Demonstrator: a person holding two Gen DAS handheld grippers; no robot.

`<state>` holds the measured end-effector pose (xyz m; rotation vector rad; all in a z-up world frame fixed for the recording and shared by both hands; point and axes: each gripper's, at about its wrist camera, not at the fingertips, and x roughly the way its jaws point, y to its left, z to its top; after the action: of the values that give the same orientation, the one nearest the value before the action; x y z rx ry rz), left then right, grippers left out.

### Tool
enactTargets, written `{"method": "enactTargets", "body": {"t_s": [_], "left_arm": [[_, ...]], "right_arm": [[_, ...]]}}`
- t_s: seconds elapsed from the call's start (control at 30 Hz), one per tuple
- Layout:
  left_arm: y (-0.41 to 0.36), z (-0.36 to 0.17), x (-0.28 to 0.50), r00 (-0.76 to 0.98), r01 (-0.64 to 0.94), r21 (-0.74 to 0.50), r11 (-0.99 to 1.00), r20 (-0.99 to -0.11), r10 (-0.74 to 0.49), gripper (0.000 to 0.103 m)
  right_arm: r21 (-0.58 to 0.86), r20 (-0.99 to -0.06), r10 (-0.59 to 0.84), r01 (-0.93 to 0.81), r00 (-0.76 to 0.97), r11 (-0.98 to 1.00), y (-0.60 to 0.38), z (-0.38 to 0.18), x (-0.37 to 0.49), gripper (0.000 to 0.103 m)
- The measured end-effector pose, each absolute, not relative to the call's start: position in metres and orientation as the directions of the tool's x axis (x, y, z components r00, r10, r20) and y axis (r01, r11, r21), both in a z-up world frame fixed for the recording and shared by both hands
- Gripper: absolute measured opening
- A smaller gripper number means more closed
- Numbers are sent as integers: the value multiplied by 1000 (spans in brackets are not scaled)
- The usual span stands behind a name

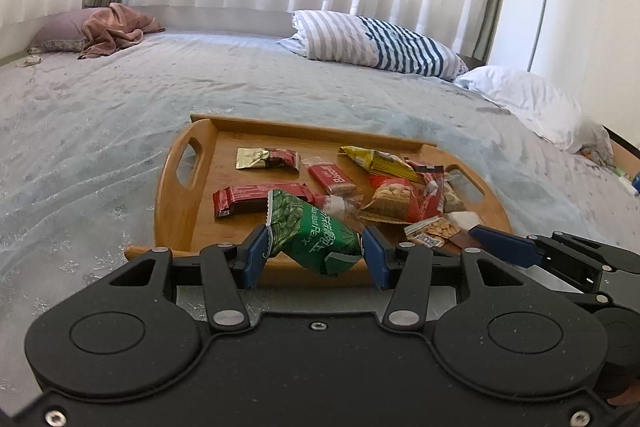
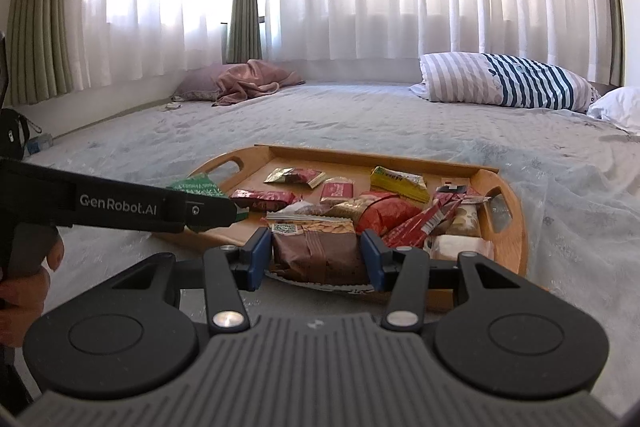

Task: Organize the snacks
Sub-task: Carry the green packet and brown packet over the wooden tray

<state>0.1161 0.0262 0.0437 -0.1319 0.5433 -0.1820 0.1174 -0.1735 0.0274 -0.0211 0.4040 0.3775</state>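
We hold the left gripper (image 1: pixel 316 247) over the near rim of the wooden tray (image 1: pixel 176 203), which sits on the blue-grey bedspread (image 1: pixel 100 115). Its blue pads are partly closed onto a green snack packet (image 1: pixel 312 227), which is pinched between them and tilted, raised above the tray's near edge.

Inside the tray, from left to right, we see: a long red bar wrapper (image 1: pixel 256 199); a gold-and-red wrapper (image 1: pixel 268 159) behind it; a red Biscoff biscuit pack (image 1: pixel 331 179); a yellow packet (image 1: pixel 380 161); a red nut packet (image 1: pixel 390 201); and a heap of red sachets (image 1: pixel 434 183) against the right handle (their contents cannot be told). A small peanut packet (image 1: pixel 432 231) lies near the front right corner.

We hold the right gripper (image 2: pixel 316 255) at the tray's (image 2: pixel 516 239) near right edge. Its pads are partly closed onto a brown snack packet (image 2: pixel 316 251), gripped on both sides.

On the bed beyond lie a pink cloth (image 1: pixel 112 31), a striped pillow (image 1: pixel 380 43) and a white pillow (image 1: pixel 528 99).
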Motion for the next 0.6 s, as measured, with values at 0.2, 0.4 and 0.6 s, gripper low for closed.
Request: {"method": "enactTargets", "body": {"t_s": [0.2, 0.4, 0.6], "left_arm": [[30, 40, 127, 839, 117, -185, 976, -508, -197, 48], [34, 34, 138, 833, 97, -190, 977, -521, -184, 49], [38, 28, 150, 824, 78, -211, 974, -536, -182, 49]], "right_arm": [[66, -402, 343, -347, 849, 936, -173, 26, 128, 53], [83, -426, 343, -341, 837, 936, -171, 23, 140, 53], [110, -455, 343, -330, 822, 937, -168, 17, 154, 53]]}}
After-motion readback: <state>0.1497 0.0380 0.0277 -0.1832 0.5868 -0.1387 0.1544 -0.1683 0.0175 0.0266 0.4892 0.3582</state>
